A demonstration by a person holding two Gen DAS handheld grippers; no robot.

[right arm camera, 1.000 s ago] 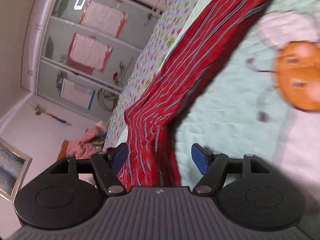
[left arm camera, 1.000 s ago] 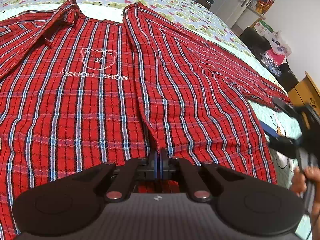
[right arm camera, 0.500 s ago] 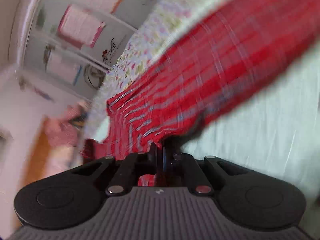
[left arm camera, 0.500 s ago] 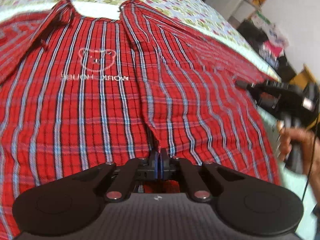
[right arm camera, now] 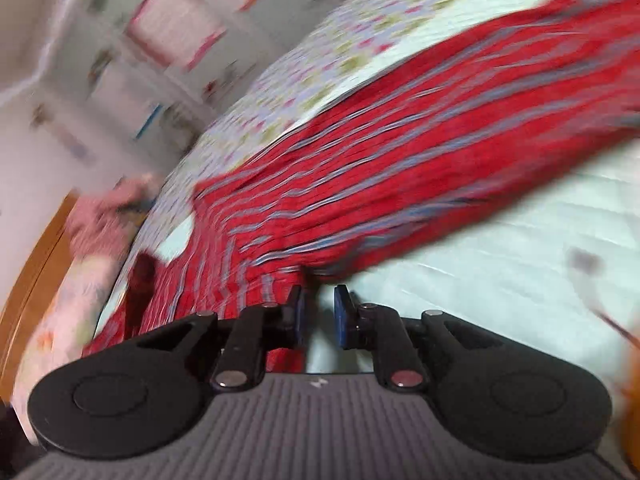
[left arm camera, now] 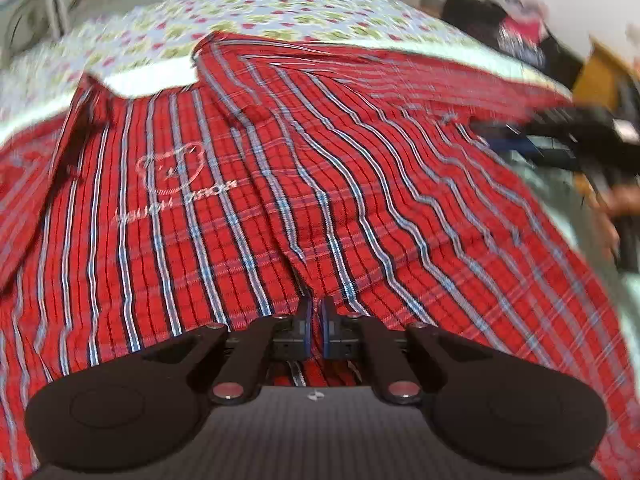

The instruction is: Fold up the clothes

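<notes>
A red plaid shirt (left arm camera: pixel 280 184) with a bear logo (left arm camera: pixel 172 168) lies spread out on the bed. My left gripper (left arm camera: pixel 316 320) sits at its near hem by the front opening. Its jaws are opening slightly, but the blue pads still pinch the fabric. In the left wrist view my right gripper (left arm camera: pixel 504 136) shows blurred at the shirt's right edge. In the right wrist view the right gripper (right arm camera: pixel 320 312) is opening. Pale sheet shows between its pads, and the shirt (right arm camera: pixel 400 160) edge only touches the left fingertip (right arm camera: pixel 298 304).
The bed has a floral quilt (left arm camera: pixel 280 12) at the far side and a pale green sheet (right arm camera: pixel 500 260) beside the shirt. A person's hand (left arm camera: pixel 616 204) holds the right gripper. A wardrobe (right arm camera: pixel 160 40) and a wooden bed frame (right arm camera: pixel 36 260) stand at the left. Dark clutter (left arm camera: pixel 520 40) sits beyond the bed.
The right gripper straddled the shirt's edge, closed on it, and now its pads have parted. The shirt's right half has risen into folds. The left gripper rolled and stayed on the hem.
</notes>
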